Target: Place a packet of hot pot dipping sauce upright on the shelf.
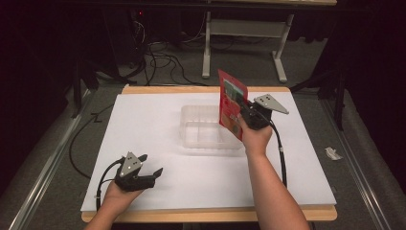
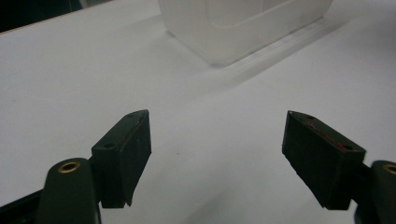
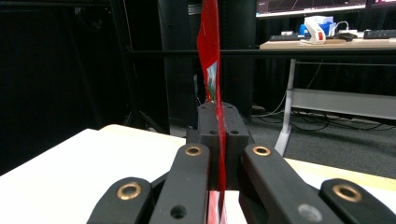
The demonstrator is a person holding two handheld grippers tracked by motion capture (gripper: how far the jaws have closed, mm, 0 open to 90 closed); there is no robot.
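Observation:
A flat red packet (image 1: 231, 103) stands on edge above the right side of a clear plastic tub (image 1: 203, 129). My right gripper (image 1: 244, 116) is shut on the packet's lower part. Seen along the right jaws, the red packet (image 3: 210, 56) rises thin and upright from between the closed pads of that gripper (image 3: 218, 121). My left gripper (image 1: 152, 165) rests low at the near left of the white board, open and empty. In the left gripper view its gripper (image 2: 217, 140) has wide-apart jaws over bare white surface, with the tub (image 2: 243, 25) ahead.
The white board (image 1: 143, 124) lies on a wooden tabletop (image 1: 206, 214). Cables and a white table frame (image 1: 244, 33) are on the floor beyond. A scrap of paper (image 1: 333, 153) lies on the grey floor at the right.

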